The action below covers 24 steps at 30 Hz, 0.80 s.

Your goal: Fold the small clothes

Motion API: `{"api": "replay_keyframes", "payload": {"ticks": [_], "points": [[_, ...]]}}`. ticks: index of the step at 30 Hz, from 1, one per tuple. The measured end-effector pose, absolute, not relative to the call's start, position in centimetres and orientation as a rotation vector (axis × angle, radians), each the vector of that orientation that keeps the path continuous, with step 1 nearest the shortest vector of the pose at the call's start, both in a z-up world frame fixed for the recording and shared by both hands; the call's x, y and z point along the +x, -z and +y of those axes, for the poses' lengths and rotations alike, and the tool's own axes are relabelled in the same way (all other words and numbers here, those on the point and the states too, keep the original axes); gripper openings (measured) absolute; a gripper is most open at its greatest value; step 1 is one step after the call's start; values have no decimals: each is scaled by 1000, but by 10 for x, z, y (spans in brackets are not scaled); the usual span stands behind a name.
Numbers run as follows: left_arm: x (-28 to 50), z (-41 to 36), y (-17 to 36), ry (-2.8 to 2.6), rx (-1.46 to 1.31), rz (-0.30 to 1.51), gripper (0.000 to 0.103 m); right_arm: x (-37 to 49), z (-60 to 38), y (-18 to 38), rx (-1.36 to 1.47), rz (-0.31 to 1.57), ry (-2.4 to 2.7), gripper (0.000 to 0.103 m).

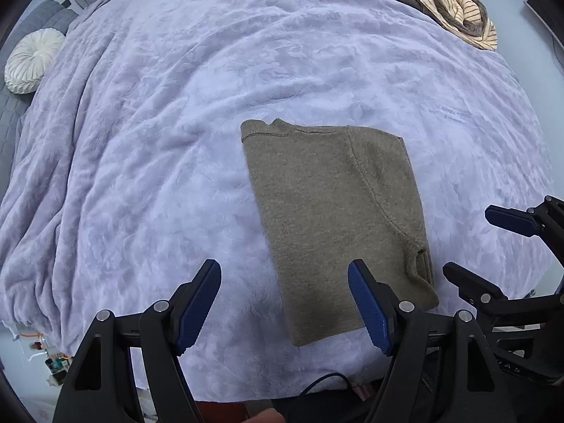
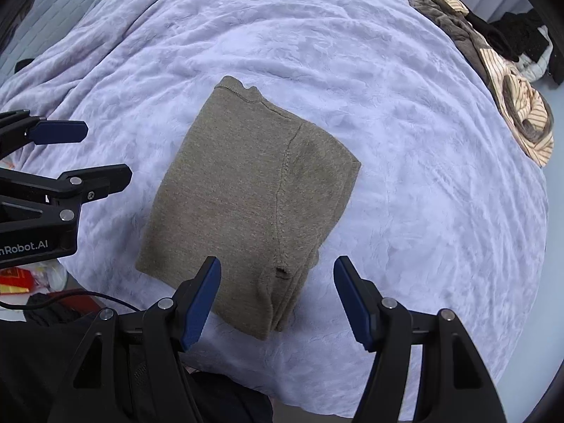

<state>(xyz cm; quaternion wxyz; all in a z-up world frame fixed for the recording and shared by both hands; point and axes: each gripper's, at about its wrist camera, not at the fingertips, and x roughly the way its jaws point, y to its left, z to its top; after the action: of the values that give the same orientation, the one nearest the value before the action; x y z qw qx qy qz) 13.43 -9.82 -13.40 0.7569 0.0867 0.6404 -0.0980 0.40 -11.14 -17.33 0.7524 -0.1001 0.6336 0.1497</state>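
A small olive-grey knit garment [image 1: 335, 211] [image 2: 246, 190] lies folded into a neat rectangle on the lilac blanket [image 1: 158, 141] [image 2: 405, 183]. My left gripper [image 1: 283, 271] hangs open above the garment's near left edge, nothing between its blue pads. My right gripper [image 2: 276, 269] is open too, above the garment's near right corner, holding nothing. Each gripper shows in the other's view: the right gripper [image 1: 476, 243] at the right edge, the left gripper [image 2: 102, 151] at the left edge. Both point down at the bed and touch no cloth.
A heap of unfolded clothes [image 1: 454, 10] [image 2: 511, 81], brown, striped cream and black, lies at the bed's far right. A round white cushion [image 1: 33, 60] sits beside a grey quilted surface [image 1: 38, 24] at far left. The bed's near edge and a black cable [image 2: 81, 296] are below.
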Motion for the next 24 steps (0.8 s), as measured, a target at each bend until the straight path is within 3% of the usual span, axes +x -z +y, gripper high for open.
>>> {"api": "replay_keyframes", "payload": {"ticks": [24], "points": [[139,-100,117,210,176,1366,75,3,-113,156,-222,1323,-331,70]]}}
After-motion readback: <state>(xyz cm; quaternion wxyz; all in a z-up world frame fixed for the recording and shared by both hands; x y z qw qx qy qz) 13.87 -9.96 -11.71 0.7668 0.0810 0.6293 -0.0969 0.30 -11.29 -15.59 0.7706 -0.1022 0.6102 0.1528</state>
